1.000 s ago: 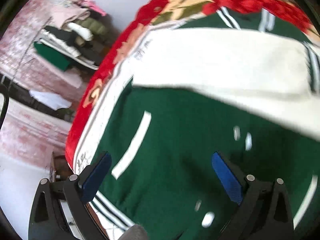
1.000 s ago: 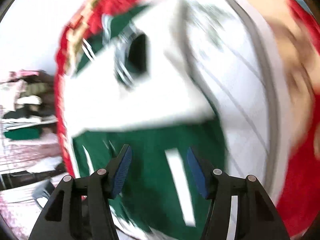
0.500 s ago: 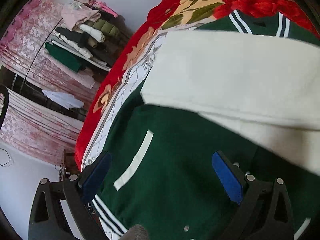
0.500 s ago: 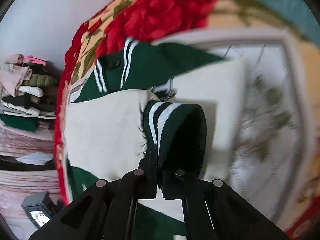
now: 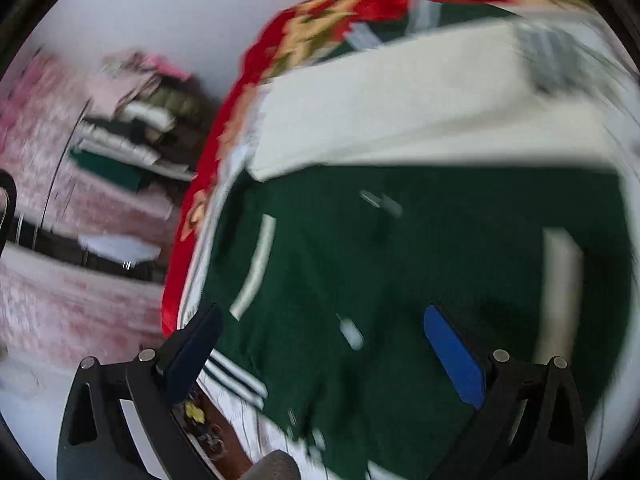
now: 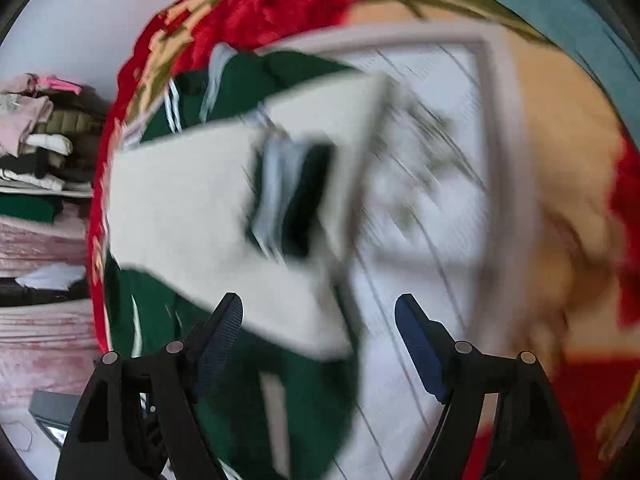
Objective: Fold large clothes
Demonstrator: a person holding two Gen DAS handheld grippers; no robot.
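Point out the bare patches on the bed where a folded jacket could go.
The clearest bare room is the white lined sheet past the cream sleeve and striped cuff, bordered by the tan and red blanket. The green jacket fills the near side. Beside the bed, the stacked clothes are crowded.

Soft, even daylight fills the room; nothing glares, and shadows are faint, the deepest a dark fold on the green jacket [image 5: 400, 264]. Both views smear with motion: the cream sleeve [image 6: 180, 208] and its striped cuff [image 6: 292, 196] streak, and the bed's patterned blanket [image 6: 560, 184] blurs towards its far edge. The clothes pile [image 5: 136, 136] is soft too. Fisheye bending curves everything near the black rims, while the fingers [image 5: 452, 352] stay sharp.
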